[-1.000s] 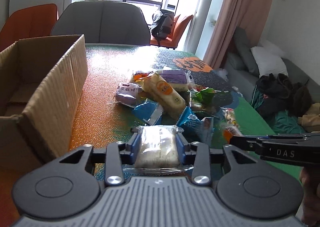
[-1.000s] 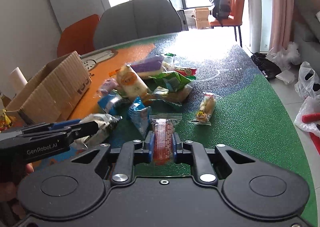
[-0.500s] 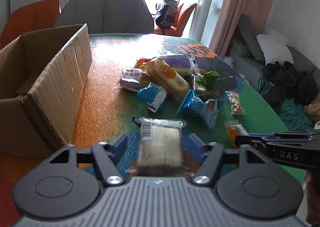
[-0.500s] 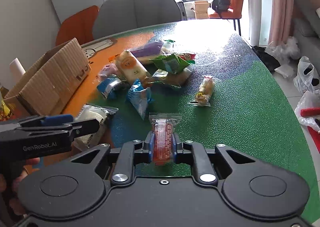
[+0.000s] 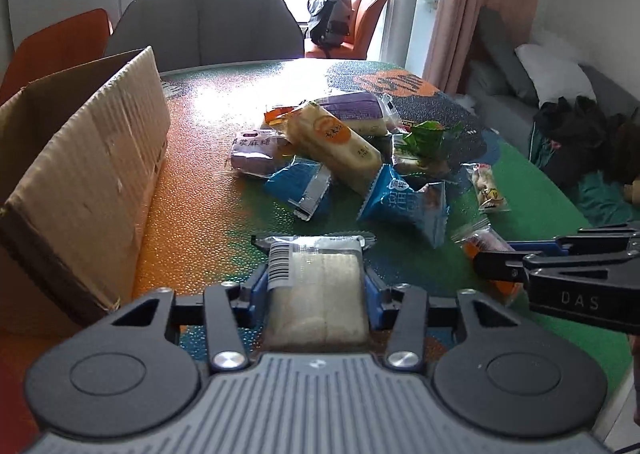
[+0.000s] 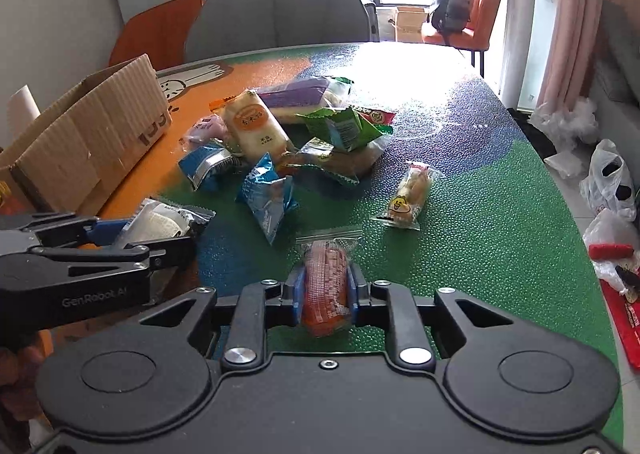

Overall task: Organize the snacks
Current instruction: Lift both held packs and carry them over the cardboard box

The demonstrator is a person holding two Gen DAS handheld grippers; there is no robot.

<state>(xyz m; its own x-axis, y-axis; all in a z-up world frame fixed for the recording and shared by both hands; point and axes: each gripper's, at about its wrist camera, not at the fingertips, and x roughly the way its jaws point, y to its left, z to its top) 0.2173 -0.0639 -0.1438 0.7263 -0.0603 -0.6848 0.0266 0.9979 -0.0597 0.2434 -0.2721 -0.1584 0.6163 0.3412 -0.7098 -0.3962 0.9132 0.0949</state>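
Note:
My left gripper (image 5: 314, 280) has a white cake packet (image 5: 316, 294) with a barcode between its blue pads. Its jaws are closing and the pads touch the packet's sides. It hangs just above the table, near a corner of the open cardboard box (image 5: 80, 182). My right gripper (image 6: 324, 288) is shut on a slim orange-red snack packet (image 6: 325, 286) held low over the green part of the table. In the right wrist view the left gripper (image 6: 160, 234) shows at the left with the white packet (image 6: 160, 220). A pile of snack packets (image 5: 340, 142) lies beyond both grippers.
The patterned round table (image 6: 480, 214) has a small yellow bun packet (image 6: 412, 190) lying apart from the pile. A grey chair (image 5: 208, 22) and an orange chair (image 5: 60, 42) stand behind the table. Plastic bags (image 6: 608, 182) lie on the floor to the right.
The left jaws spread wide around the white packet half a second ago and have come back in against it. The right gripper kept its hold on the orange-red packet and barely moved.

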